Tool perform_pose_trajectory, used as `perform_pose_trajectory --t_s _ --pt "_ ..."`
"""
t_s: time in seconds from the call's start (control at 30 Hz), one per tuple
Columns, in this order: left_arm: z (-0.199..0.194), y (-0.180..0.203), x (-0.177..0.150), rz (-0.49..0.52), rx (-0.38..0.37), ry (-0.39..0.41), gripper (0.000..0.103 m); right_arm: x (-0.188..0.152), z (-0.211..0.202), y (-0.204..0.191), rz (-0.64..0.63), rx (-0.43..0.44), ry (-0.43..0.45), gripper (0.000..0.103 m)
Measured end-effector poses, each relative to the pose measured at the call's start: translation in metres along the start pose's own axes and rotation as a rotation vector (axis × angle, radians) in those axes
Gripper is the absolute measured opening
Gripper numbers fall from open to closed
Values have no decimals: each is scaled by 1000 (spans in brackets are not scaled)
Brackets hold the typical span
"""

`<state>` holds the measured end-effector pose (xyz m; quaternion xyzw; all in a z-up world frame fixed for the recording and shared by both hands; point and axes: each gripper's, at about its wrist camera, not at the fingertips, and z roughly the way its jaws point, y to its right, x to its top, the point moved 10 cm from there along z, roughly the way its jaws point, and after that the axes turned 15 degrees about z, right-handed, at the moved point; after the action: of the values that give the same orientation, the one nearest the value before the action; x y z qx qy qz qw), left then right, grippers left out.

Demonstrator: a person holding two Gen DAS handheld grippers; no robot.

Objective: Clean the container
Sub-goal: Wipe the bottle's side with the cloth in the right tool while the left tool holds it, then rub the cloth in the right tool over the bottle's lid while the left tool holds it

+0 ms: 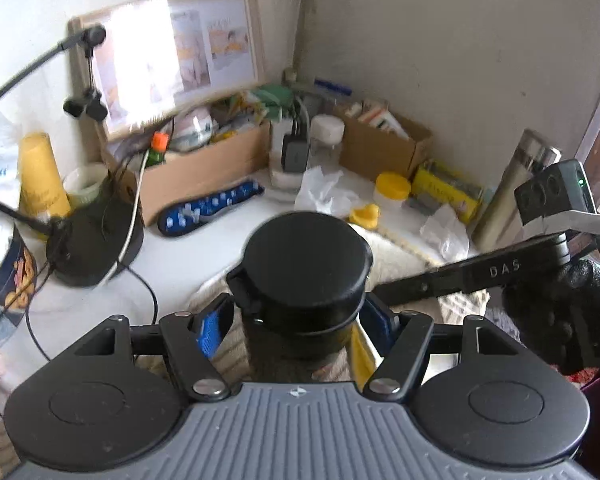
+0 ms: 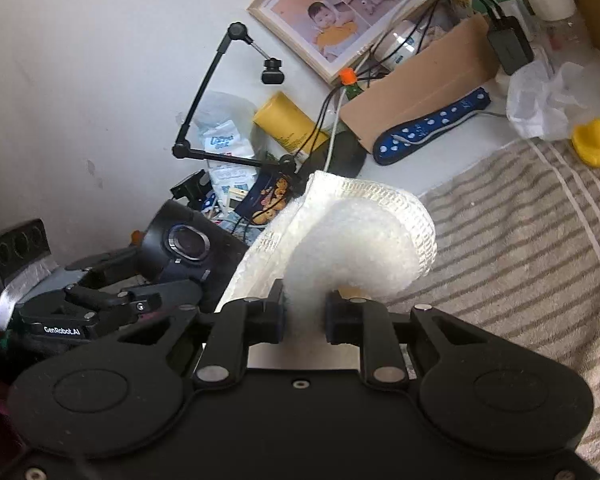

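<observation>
Left wrist view: left gripper (image 1: 296,320) jaws clench the rigid, smooth container (image 1: 306,264) below its lid; right gripper (image 2: 304,316) jaws pinch a soft cloth (image 2: 352,232).

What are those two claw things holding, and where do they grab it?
The left gripper clamps a black lidded container by its body, just below the lid. The right gripper pinches a white cloth at its bunched lower part.
</observation>
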<state>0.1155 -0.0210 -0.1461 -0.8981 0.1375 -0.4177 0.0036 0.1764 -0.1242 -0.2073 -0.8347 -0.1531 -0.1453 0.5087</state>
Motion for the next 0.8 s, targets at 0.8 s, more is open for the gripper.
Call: perform_pose_trajectory --t_s 0.8 --pt "-8 15 -4 222 -125 107 63 23 -5 -56 -82 189 -107 18"
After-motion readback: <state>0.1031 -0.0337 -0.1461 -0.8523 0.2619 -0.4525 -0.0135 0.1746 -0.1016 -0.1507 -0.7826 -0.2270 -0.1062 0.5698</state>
